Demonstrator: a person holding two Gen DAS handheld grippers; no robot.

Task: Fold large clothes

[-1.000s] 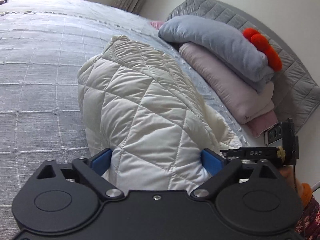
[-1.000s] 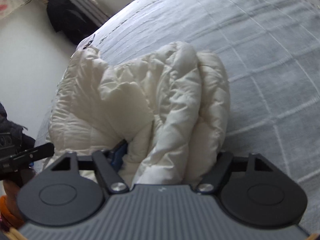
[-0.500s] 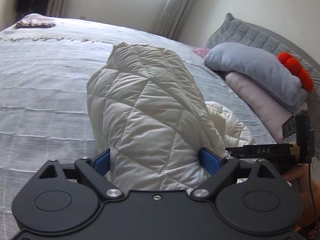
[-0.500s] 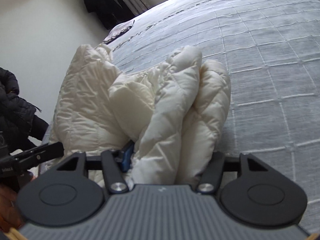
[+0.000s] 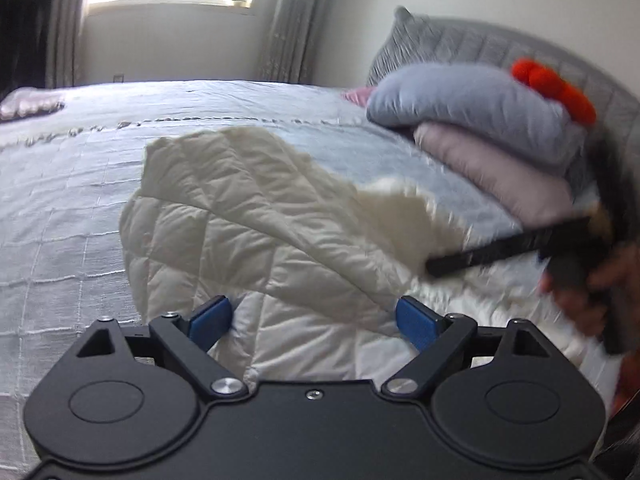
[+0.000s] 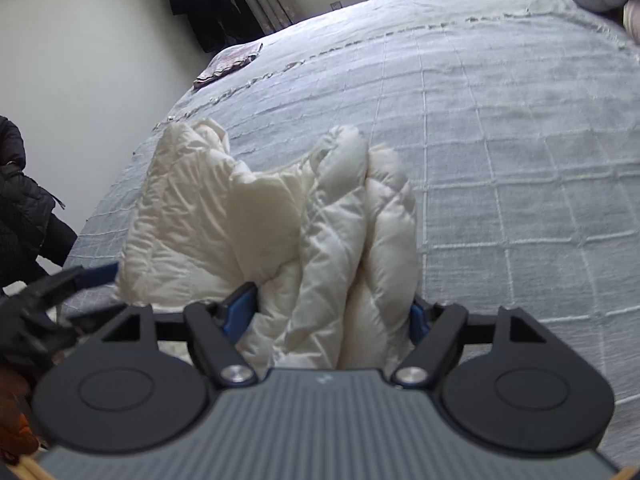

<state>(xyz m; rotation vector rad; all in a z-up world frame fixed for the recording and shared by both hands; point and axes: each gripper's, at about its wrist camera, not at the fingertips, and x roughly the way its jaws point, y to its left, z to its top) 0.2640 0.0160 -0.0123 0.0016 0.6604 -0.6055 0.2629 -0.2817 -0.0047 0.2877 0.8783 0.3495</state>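
Cream quilted jacket (image 5: 256, 240): bunched on grey bedspread (image 5: 60, 200), near bed edge. Left gripper (image 5: 312, 316): blue pads spread wide, jacket fabric between them; clamped or merely straddling, cannot tell. Right gripper (image 6: 334, 312): pads pressed against thick gathered folds of jacket (image 6: 344, 240), gripping bundle. Grey and pink pillows (image 5: 480, 120) stacked at headboard, well apart from jacket. Right side of left-wrist view motion-blurred.

Cream quilted jacket (image 5: 256, 240) with a soft satin sheen — matt woven grey bedspread (image 6: 500, 128), matt black plastic tongs (image 5: 312, 318).
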